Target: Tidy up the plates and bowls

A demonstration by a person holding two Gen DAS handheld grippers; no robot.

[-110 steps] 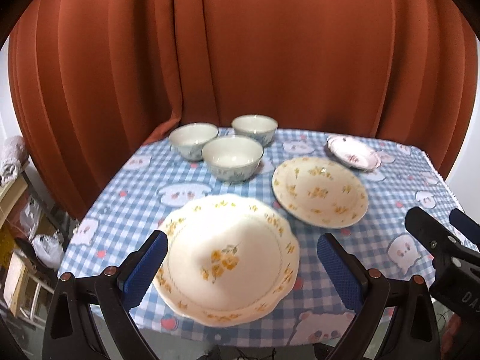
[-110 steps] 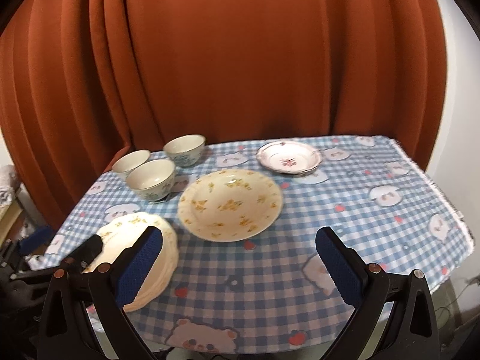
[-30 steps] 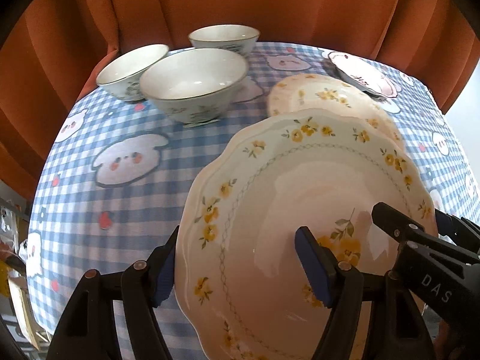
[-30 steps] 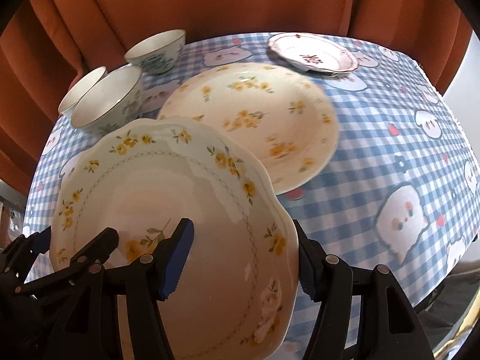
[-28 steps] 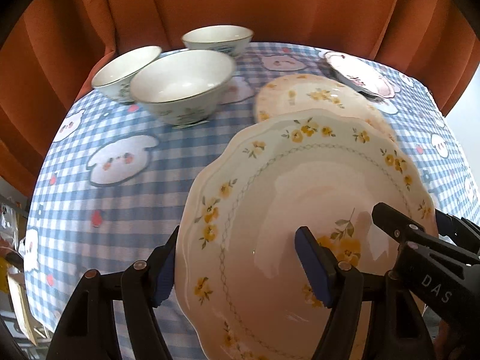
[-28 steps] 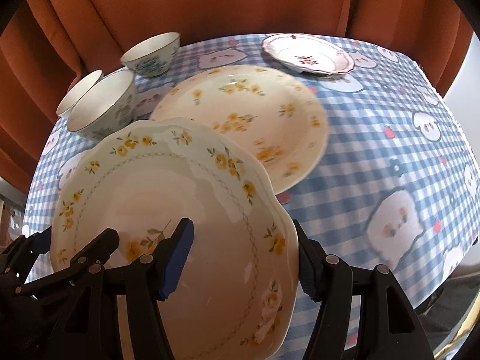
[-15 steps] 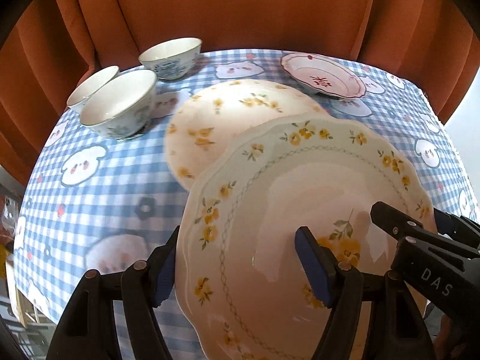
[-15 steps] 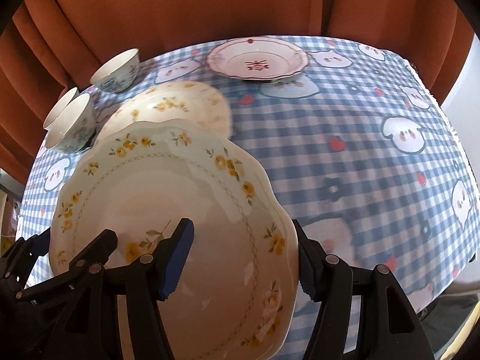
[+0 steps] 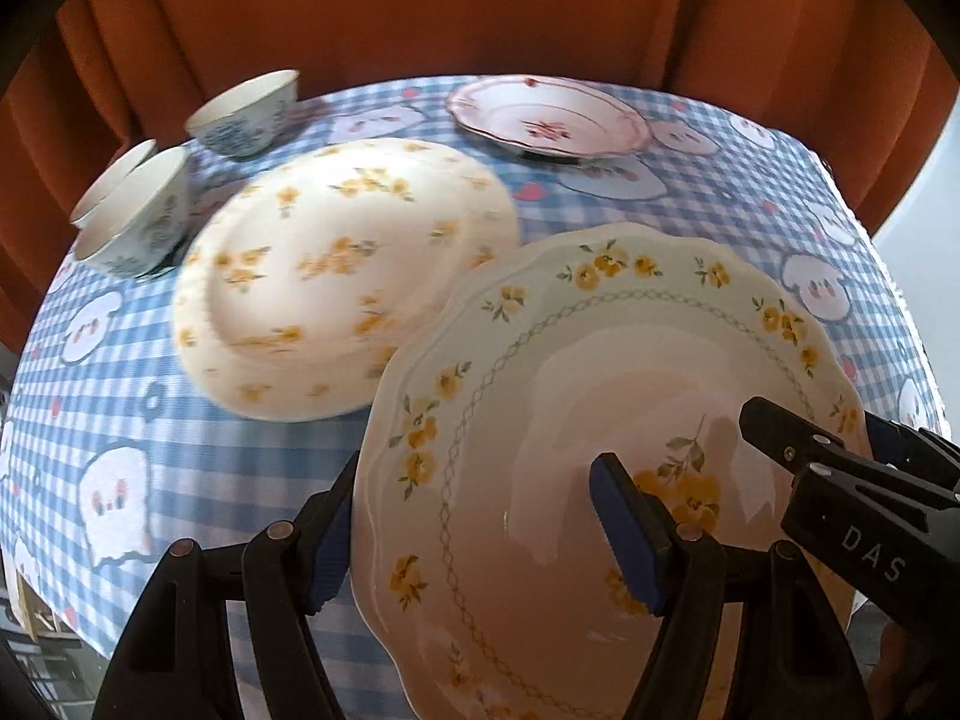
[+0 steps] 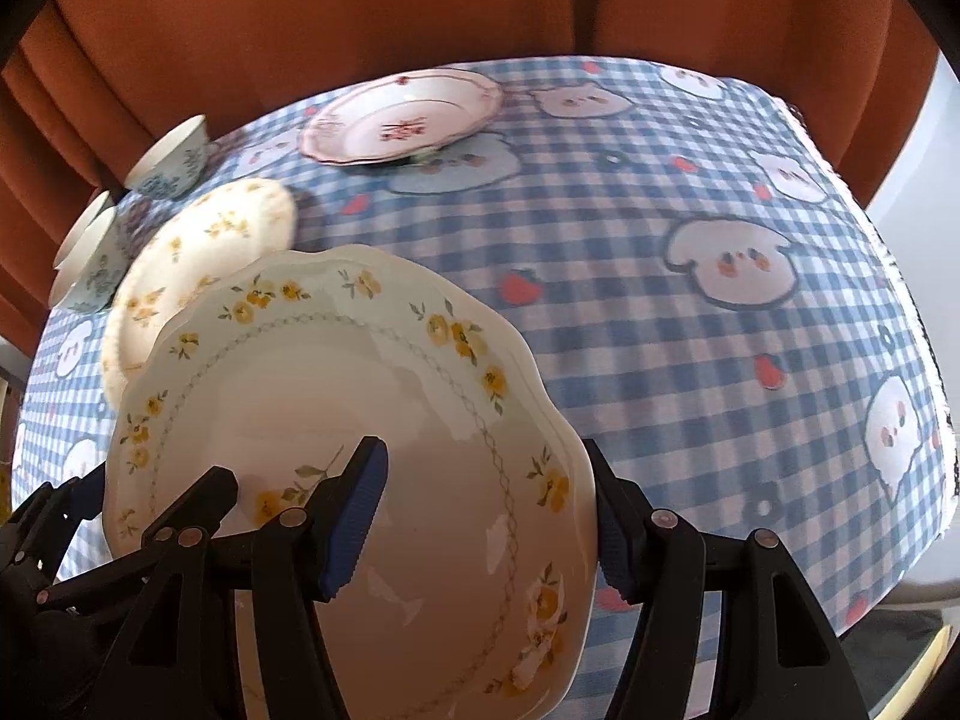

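A large scalloped plate with yellow flowers (image 9: pixel 600 372) (image 10: pixel 336 384) hangs above the table, tilted, held from both sides. My left gripper (image 9: pixel 474 540) is shut on its left rim, one pad outside and one inside. My right gripper (image 10: pixel 480 525) is shut on its right rim the same way. A round plate with yellow flowers (image 9: pixel 342 276) (image 10: pixel 198 240) lies on the cloth to the left, partly hidden behind the held plate. A pink-rimmed plate (image 9: pixel 546 120) (image 10: pixel 402 114) sits at the back. Three bowls (image 9: pixel 246 114) (image 9: pixel 138 222) (image 10: pixel 171 162) stand at the back left.
The table wears a blue checked cloth with cartoon prints (image 10: pixel 660 300). An orange curtain (image 9: pixel 480 12) hangs close behind it. The table's right edge (image 10: pixel 918 360) drops off near a pale wall.
Both grippers have carried the scalloped plate to the right across the table. The bowls and the round yellow plate have slid leftward in both views. The grips have not changed.
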